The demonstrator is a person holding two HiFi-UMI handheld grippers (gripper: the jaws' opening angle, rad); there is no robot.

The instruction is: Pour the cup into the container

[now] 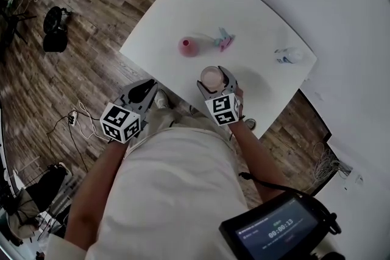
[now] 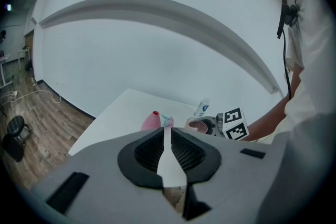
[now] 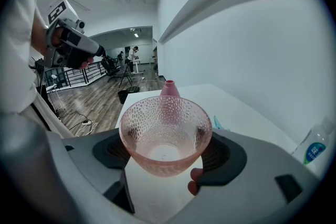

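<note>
A pink dimpled glass cup (image 1: 211,77) (image 3: 165,136) stands upright between the jaws of my right gripper (image 1: 214,81) (image 3: 165,152), which is shut on it just above the near part of the white table (image 1: 244,3). I can see through the cup to its bottom. The pink narrow-necked container (image 1: 189,46) (image 3: 169,89) (image 2: 151,121) stands on the table just beyond and left of the cup. My left gripper (image 1: 141,94) (image 2: 167,150) hangs off the table's near edge with its jaws together and nothing in them.
A small teal and pink item (image 1: 223,39) lies right of the container. A clear plastic bottle (image 1: 288,55) (image 3: 315,149) sits near the table's right corner. Wooden floor with cables (image 1: 73,119) surrounds the table; a white wall rises behind it.
</note>
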